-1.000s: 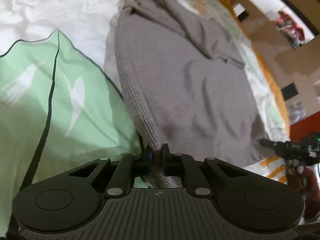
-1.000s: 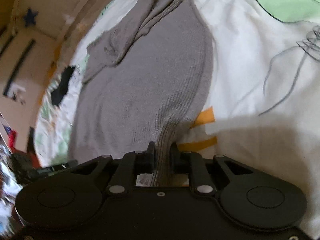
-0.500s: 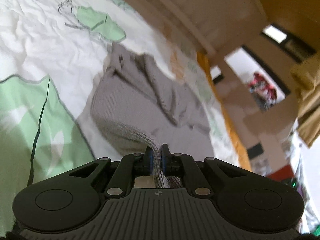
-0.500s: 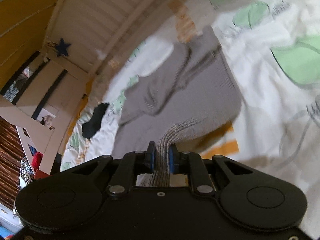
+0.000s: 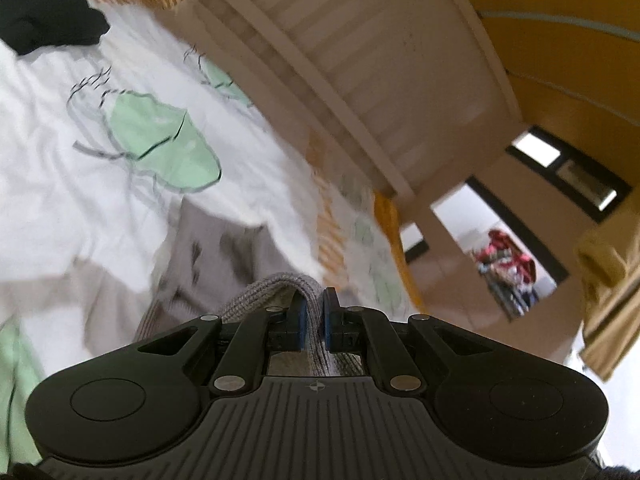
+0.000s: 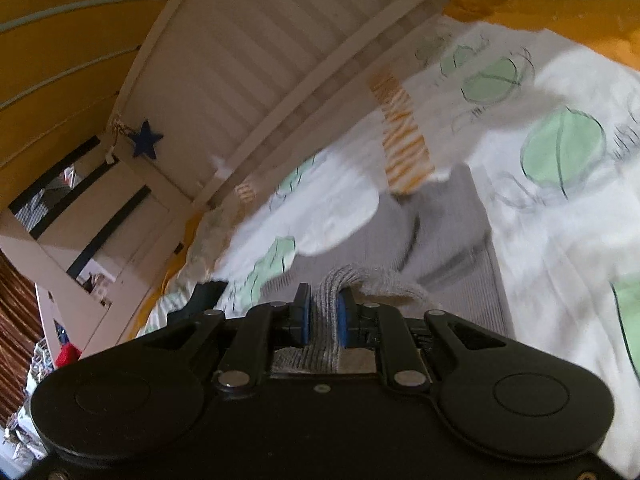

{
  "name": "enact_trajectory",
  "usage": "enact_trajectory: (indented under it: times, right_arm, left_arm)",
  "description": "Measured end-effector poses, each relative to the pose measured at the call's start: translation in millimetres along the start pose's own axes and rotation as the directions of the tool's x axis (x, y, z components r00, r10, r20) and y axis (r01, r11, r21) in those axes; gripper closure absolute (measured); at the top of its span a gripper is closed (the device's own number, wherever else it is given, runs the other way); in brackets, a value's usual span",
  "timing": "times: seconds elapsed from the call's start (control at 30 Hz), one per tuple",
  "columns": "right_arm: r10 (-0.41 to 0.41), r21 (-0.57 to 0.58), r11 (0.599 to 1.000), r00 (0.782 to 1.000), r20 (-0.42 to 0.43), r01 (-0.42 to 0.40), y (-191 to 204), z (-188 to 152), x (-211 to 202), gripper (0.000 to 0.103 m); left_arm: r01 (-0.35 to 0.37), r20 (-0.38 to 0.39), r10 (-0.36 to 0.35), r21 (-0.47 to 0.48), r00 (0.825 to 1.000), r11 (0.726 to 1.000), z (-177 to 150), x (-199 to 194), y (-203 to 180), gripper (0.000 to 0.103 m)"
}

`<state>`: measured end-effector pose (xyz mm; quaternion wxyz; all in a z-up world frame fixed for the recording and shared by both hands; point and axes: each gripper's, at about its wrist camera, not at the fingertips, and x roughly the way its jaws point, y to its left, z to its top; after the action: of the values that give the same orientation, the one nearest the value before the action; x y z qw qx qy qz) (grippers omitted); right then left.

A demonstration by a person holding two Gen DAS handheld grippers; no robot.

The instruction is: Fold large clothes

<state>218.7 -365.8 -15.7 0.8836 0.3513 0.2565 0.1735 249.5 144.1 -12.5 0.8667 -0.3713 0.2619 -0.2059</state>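
Grippers left (image 5: pixel 315 312) and right (image 6: pixel 323 312) each pinch the ribbed hem of a grey knitted sweater (image 6: pixel 452 220), raised above a white leaf-print duvet (image 5: pixel 60 192).

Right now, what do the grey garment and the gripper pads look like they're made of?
Grey garment: looks like knit, wool or acrylic, matte; ribbed rows show along the pinched edge, seen also from the right wrist. Fibre can't be told.
Gripper pads: blue, smooth, probably rubber or soft plastic, set in black matte fingers.
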Motion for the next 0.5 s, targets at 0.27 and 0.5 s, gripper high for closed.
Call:
enact_trajectory:
  times: [0.27,0.5]
  right_arm:
    - [-0.053,-0.004,0.999,0.998,0.026,0.053,-19,47,76,0.081]
    - [-0.172,-0.057,0.984,0.985,-0.023,0.171,-46,51,137,0.074]
  left_arm:
    - [-0.055,0.017,0.055,0.028,0.998,0.998,36,70,14,0.096]
    - [-0.175,-0.035,0.176,0.031,0.984,0.984,34,119,43,0.087]
